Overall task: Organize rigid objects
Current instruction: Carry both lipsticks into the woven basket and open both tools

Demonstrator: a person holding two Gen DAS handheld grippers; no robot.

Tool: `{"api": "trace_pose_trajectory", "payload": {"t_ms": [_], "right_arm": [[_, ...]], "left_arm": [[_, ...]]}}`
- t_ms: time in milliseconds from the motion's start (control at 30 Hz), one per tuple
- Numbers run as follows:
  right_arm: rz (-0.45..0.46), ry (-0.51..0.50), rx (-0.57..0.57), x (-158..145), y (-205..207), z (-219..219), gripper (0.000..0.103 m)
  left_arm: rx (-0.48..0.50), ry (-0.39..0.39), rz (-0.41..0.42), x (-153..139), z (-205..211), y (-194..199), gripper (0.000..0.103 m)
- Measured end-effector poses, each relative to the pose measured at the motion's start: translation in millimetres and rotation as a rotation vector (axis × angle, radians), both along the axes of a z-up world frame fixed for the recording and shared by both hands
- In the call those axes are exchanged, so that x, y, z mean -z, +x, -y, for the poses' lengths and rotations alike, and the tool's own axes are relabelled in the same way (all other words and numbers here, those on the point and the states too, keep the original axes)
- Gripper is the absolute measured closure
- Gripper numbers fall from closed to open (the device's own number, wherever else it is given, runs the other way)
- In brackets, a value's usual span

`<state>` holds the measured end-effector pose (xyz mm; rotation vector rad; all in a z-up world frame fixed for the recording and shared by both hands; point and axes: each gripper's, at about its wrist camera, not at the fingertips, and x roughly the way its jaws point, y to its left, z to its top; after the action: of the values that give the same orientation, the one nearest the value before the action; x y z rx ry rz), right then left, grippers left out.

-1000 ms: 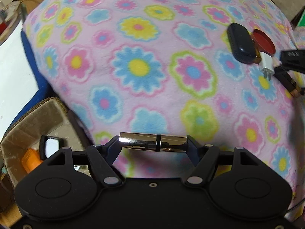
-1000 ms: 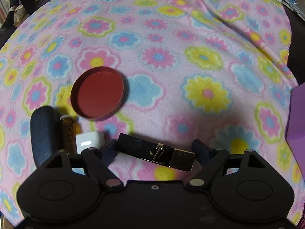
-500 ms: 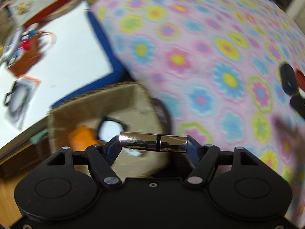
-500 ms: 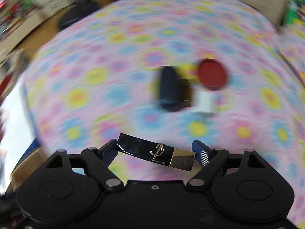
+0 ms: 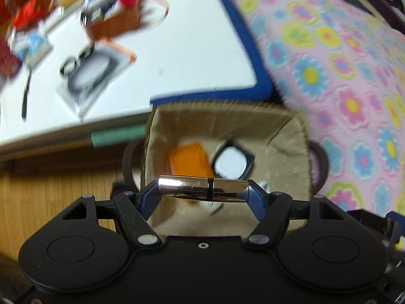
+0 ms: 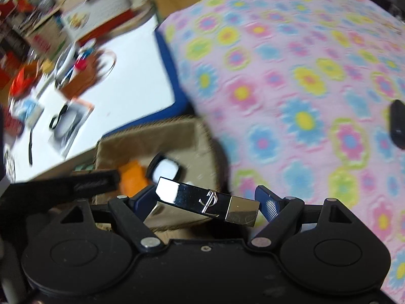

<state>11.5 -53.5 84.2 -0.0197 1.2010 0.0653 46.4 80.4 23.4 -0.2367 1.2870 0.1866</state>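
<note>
My left gripper [image 5: 203,190] is shut end to end on a shiny gold lipstick tube [image 5: 192,186], held crosswise right above a cloth-lined basket [image 5: 291,131]. My right gripper [image 6: 208,204] is shut on a black and gold lipstick tube [image 6: 202,200], tilted between the pads, over the basket's [image 6: 152,131] right rim beside the flowered blanket [image 6: 303,76]. An orange box [image 5: 187,157] and a black square compact [image 5: 233,159] lie in the basket. The left gripper's finger [image 6: 96,179] shows at the left of the right wrist view.
A white board with a blue edge [image 5: 164,50] lies behind the basket, with blurred clutter [image 5: 50,25] on its far side. Wooden floor [image 5: 50,190] is left of the basket. A dark oval case [image 6: 397,124] rests on the blanket at the right.
Both grippers swept left off the blanket toward the basket, each keeping its lipstick tube. The red lid, white charger and dark case slid out to the right of both views.
</note>
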Motion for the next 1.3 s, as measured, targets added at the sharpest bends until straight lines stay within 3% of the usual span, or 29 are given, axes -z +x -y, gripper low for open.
{"api": "trace_pose_trajectory", "payload": {"t_ms": [67,400,833,1167,1300], "right_arm": [[-0.028,-0.01,-0.011,11,3,-4,0.019],[-0.11,-0.014,0.047,46,18,2,0.019],[-0.13,-0.018,0.044,61,39,-2,0.018],[-0.118,-0.017,0.063,63,51,-3,0.017],[-0.107,-0.016,0.061,60,52,-4,0.015]], "left_arm": [[-0.001,-0.027,0.0,3,-5,-2,0.036],[0.015,0.0,-0.031,12,-2,2,0.036],[-0.011,0.05,-0.077,20,-2,7,0.035],[-0.038,0.064,-0.095,22,-7,9,0.019],[-0.038,0.068,-0.095,22,-6,9,0.019]]}}
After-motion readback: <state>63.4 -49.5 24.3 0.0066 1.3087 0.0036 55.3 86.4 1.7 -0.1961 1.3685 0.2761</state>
